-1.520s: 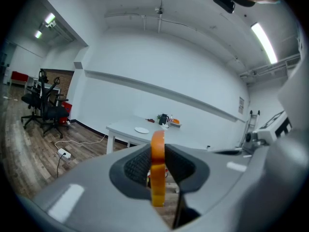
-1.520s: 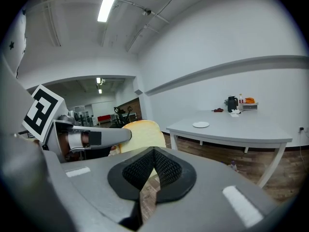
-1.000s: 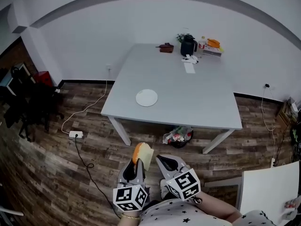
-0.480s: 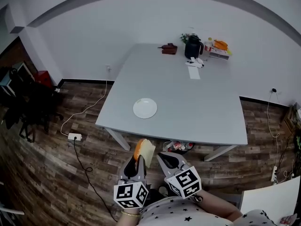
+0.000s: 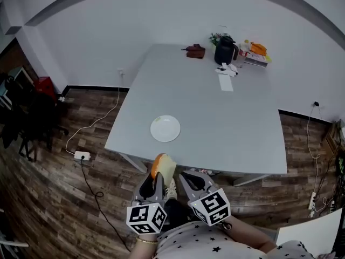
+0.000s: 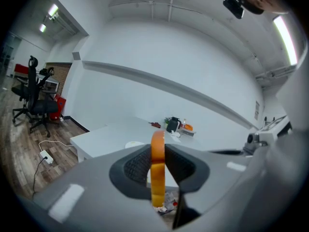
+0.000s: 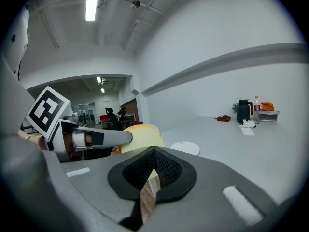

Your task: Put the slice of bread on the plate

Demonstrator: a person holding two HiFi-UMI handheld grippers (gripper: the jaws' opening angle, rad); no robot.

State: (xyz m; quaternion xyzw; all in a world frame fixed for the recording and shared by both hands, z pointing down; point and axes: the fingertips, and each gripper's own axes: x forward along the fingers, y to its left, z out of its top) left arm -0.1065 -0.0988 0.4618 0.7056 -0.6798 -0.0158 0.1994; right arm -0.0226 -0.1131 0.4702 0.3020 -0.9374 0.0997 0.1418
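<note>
Gripping the bread slice (image 6: 157,187) upright in the left claw (image 6: 157,151); right claw (image 7: 153,152) closed, empty. Short of the plate (image 5: 165,128) on the desk (image 5: 232,128). Left to do: reach over, lower, release.

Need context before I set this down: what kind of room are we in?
Probably an office or meeting room: a large grey table by a white wall, swivel office chairs off to the side, and strip lights overhead.
</note>
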